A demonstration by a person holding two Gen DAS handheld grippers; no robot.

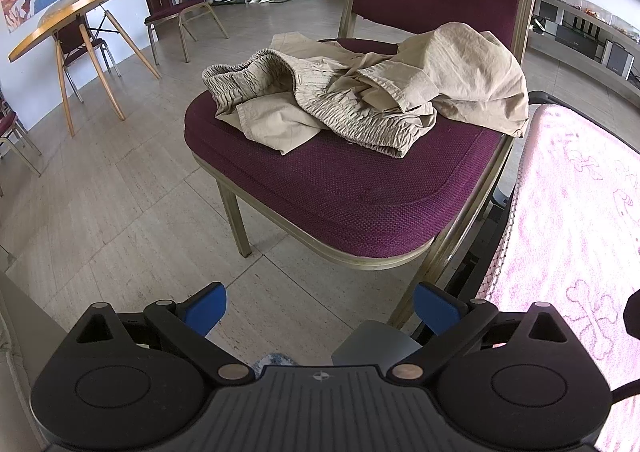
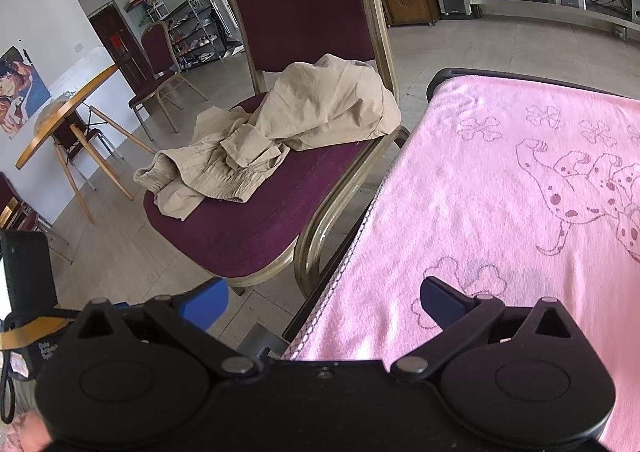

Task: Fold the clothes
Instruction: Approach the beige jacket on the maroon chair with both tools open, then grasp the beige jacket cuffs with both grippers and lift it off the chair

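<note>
On the chair [image 1: 360, 196]: beige trousers [image 1: 360, 92], crumpled, unfolded. Left claw [image 1: 320, 310] and right claw [image 2: 324, 302] both spread, empty, well short. Step: pickup. Next: reach, pinch waistband, carry to pink-covered bench [image 2: 500, 192].

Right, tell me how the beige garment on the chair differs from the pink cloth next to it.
The beige garment lies crumpled in a heap on the maroon chair; the pink cloth is spread flat and smooth over a dark-edged surface. The garment is plain, with a gathered elastic band; the cloth carries printed outlines of bones and a spotted dog. Both are fabric, and neither gripper touches either.
</note>
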